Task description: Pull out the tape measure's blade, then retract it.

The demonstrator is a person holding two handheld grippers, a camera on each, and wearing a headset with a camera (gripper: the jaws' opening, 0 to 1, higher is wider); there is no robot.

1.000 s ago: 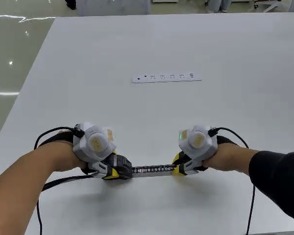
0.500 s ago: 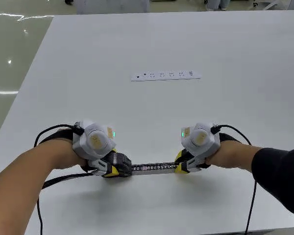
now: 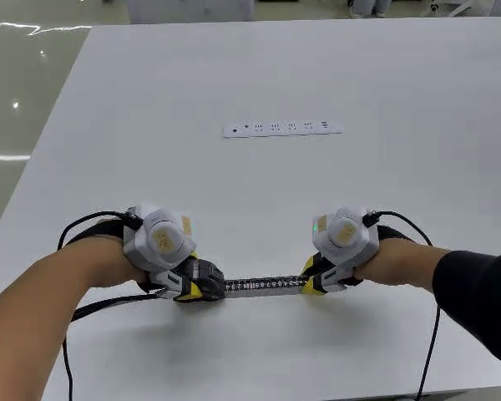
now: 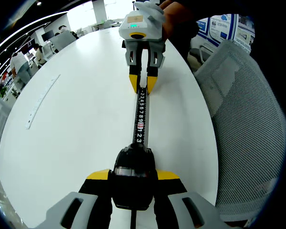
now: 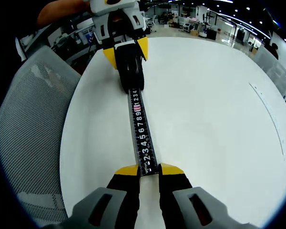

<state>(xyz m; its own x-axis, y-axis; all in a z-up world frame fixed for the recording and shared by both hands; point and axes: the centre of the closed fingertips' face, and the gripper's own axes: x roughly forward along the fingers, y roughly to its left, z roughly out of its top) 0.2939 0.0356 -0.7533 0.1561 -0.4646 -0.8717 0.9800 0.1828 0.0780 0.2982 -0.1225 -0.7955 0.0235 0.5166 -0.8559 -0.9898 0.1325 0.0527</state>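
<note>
Your left tongs (image 4: 133, 183) are clamping the case (image 4: 133, 164), right tongs (image 5: 148, 172) are pinching the blade (image 5: 140, 125) by its tip. It's running straight between them, left-right.

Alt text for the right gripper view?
The right claw pinches the tip of a black tape blade stretched over a white table to its case, gripped by the left claw. A grey mesh chair stands beside the table.

Bright, even overhead light is flooding the white table (image 3: 359, 75), leaving only faint, soft shadows under the jaws. Far beyond the right jaws ceiling lamps (image 5: 248, 8) are glaring, and streaks are reflecting off the glossy floor (image 3: 17, 75). Fisheye distortion is bending the table's edges in both gripper views; numerals on the blade (image 5: 141, 129) ahead of the jaws are showing sharp.
</note>
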